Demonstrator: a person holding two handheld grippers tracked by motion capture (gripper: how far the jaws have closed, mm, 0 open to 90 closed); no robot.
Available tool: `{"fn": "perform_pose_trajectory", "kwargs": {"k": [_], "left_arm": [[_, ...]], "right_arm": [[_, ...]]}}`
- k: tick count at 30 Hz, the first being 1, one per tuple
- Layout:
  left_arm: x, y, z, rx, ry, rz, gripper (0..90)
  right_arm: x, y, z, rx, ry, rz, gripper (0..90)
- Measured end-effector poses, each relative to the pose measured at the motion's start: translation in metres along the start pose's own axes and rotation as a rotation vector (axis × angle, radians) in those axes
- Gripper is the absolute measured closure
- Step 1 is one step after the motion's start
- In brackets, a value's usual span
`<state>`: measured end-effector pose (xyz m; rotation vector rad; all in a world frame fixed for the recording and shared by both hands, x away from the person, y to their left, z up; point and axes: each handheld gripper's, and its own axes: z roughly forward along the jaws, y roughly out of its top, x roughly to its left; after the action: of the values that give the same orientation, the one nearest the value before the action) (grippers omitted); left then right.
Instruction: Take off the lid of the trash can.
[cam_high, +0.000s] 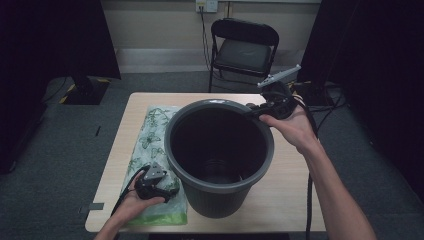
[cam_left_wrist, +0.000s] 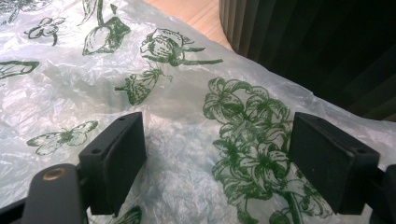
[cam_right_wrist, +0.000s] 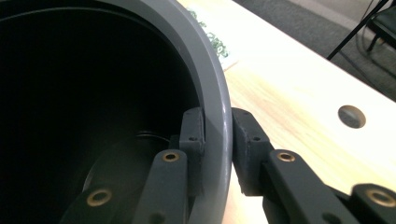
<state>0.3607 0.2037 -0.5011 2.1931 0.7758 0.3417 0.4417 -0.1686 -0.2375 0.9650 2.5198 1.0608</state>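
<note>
Grey bin (cam_high: 220, 160) stands upright at the desk (cam_high: 295, 200) centre. A printed plastic bag (cam_high: 150, 145) lies flat along its left. Right hand-held gripper (cam_right_wrist: 217, 140) pinches the bin's far-right rim; left hand-held gripper (cam_left_wrist: 217, 158), jaws wide and empty, hovers over the bag.

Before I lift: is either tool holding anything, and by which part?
The right tool clamps the grey bin by its rim; the left tool is open over the printed bag.

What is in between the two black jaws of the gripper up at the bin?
The bin's grey rim sits between the right gripper's jaws, one inside the bin, one outside. The right gripper view shows it.
</note>
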Motion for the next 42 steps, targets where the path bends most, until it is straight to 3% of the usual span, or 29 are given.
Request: {"fn": "perform_pose_trajectory", "kwargs": {"k": [8,15,17,19,22,24,26,31,42], "left_arm": [[0.000,0.000,0.000,0.000,-0.001,-0.001,18.1],[0.000,0.000,0.000,0.003,0.003,0.001,18.1],[0.000,0.000,0.000,0.002,0.003,0.000,18.1],[0.000,0.000,0.000,0.002,0.003,0.001,18.1],[0.000,0.000,0.000,0.003,0.003,0.001,18.1],[0.000,0.000,0.000,0.003,0.002,0.000,18.1],[0.000,0.000,0.000,0.002,0.002,0.001,18.1],[0.000,0.000,0.000,0.002,0.003,0.001,18.1],[0.000,0.000,0.000,0.001,-0.001,0.001,17.9]], "right_arm": [[0.002,0.005,-0.002,0.005,-0.022,-0.010,78.3],[-0.002,0.007,-0.009,-0.038,0.009,0.006,78.8],[-0.003,0.007,-0.008,-0.052,0.018,0.012,73.0],[-0.004,0.009,0.000,-0.015,0.014,0.011,66.6],[-0.004,0.011,0.007,0.017,0.019,0.012,66.1],[-0.002,0.013,0.014,0.043,0.029,-0.005,67.5],[0.002,0.014,0.019,0.066,-0.012,-0.023,73.4],[0.002,0.012,0.019,0.035,-0.008,0.004,74.1],[0.004,0.010,0.017,0.032,-0.026,-0.002,74.4]]}}
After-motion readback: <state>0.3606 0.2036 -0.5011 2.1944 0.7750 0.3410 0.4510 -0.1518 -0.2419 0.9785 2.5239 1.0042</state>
